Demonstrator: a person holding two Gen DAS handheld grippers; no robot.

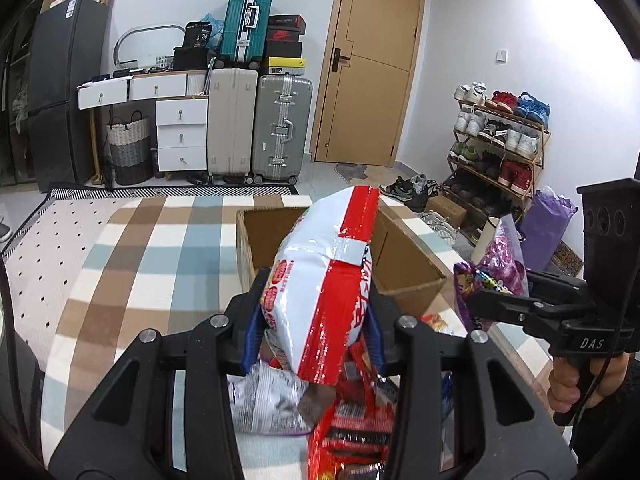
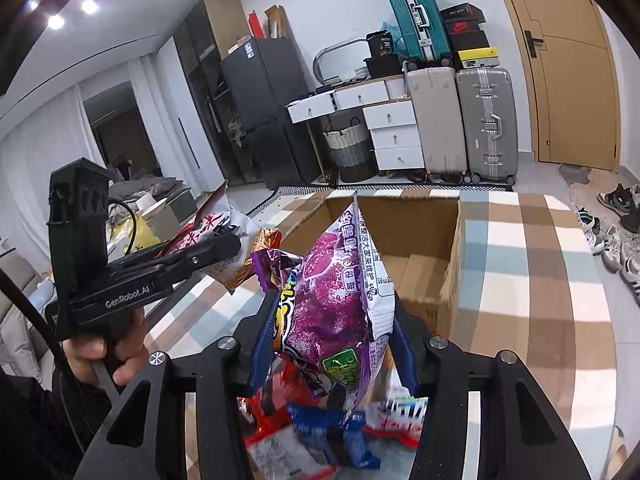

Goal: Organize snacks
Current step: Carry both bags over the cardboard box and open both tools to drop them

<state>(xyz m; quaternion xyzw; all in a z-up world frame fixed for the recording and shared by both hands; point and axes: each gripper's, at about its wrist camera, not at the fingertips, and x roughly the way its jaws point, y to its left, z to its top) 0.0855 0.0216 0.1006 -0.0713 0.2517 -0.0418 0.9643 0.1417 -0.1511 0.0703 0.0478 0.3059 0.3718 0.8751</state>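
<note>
My left gripper point(image 1: 316, 300) is shut on a white and red snack bag point(image 1: 332, 276) and holds it up in front of an open cardboard box point(image 1: 404, 264). My right gripper point(image 2: 332, 320) is shut on a purple snack bag point(image 2: 332, 300), held above the near edge of the same box point(image 2: 452, 264). In the left wrist view the right gripper point(image 1: 480, 300) shows at the right with the purple bag point(image 1: 500, 264). In the right wrist view the left gripper point(image 2: 224, 248) shows at the left with its bag point(image 2: 216, 236). Loose snack packets point(image 1: 348, 420) lie below both grippers on the checked cloth.
The box stands on a checked cloth point(image 1: 132, 264) over a table. More packets point(image 2: 332, 432) lie under the right gripper. Behind stand suitcases point(image 1: 256, 124), a white drawer unit point(image 1: 180, 132), a wooden door point(image 1: 368, 64) and a shoe rack point(image 1: 500, 140).
</note>
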